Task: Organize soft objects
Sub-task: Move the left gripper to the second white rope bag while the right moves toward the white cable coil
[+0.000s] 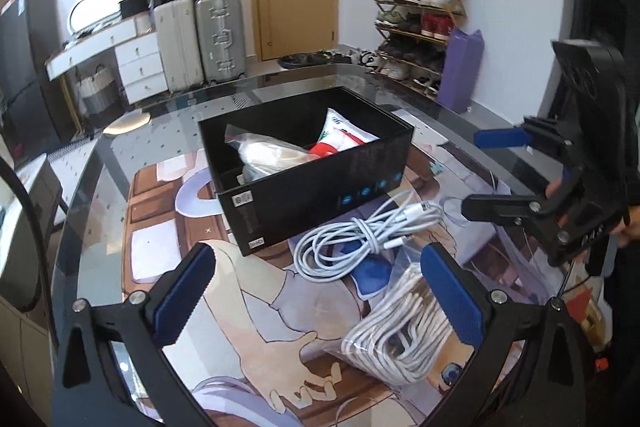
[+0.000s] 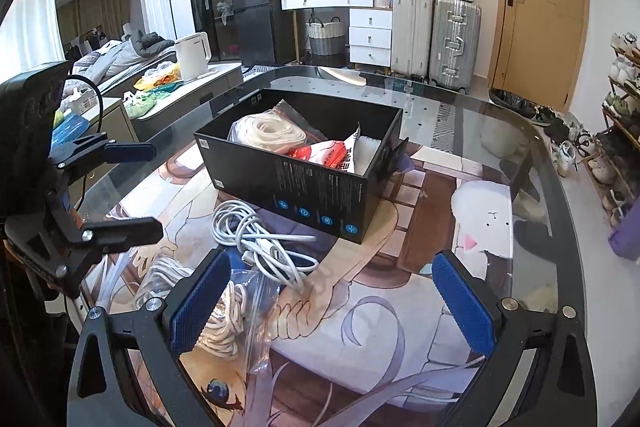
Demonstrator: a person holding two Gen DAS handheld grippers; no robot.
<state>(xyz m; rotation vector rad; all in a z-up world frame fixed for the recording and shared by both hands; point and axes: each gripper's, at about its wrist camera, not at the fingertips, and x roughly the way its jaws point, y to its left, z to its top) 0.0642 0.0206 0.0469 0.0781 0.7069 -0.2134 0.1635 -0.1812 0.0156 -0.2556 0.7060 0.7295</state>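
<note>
Left wrist: bagged cord beside spread left tool

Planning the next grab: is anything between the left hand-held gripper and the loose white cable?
Nothing visible. The left hand-held gripper is open with bare mat between it and the cable; the bagged rope lies to the right.
</note>
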